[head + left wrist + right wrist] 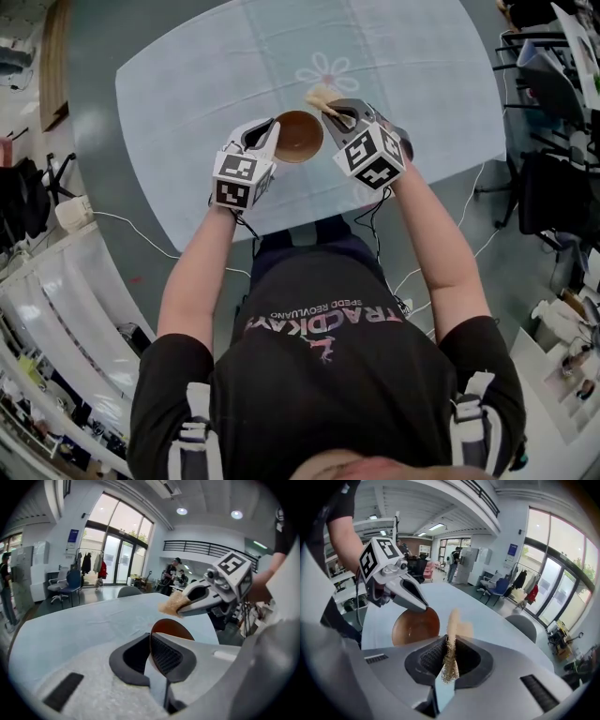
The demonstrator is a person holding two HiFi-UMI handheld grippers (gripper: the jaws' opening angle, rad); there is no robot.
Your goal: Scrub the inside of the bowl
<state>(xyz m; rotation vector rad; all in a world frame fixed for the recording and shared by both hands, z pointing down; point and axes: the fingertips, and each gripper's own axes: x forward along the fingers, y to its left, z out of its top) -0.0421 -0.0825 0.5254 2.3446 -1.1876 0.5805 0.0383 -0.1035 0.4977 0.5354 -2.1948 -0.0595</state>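
The left tongs (152,645) are pressed together on the near rim of the glossy brown round bowl (171,627), one pad inside the wall and one outside. They hold it tipped so that its hollow faces across toward the right tongs (449,645). Those are pinching a beige fibrous scrubbing pad (453,619), whose free end sticks out past the tips. It hangs just beside the bowl's far rim and looks apart from it in the left gripper view, so scrubbing seems not yet begun. The bowl is over the near middle of the rounded worktop (187,112), which is draped in a pale blue cloth with a faint flower motif (327,70). Whether its base touches the cloth or is lifted clear I cannot tell. To do the step well, I judge that the pad's free end should go down into the hollow and sweep round the wall and bottom with even pressure. The left grip must stay firm at the rim so that the smooth bowl neither twists nor slips out. Only a short length of pad protrudes, so the right tips may knock the rim if driven too deep. Nothing else lies on the worktop to hinder the work. A blue office chair (70,583) and a standing person (173,573) are far off, well apart from it.
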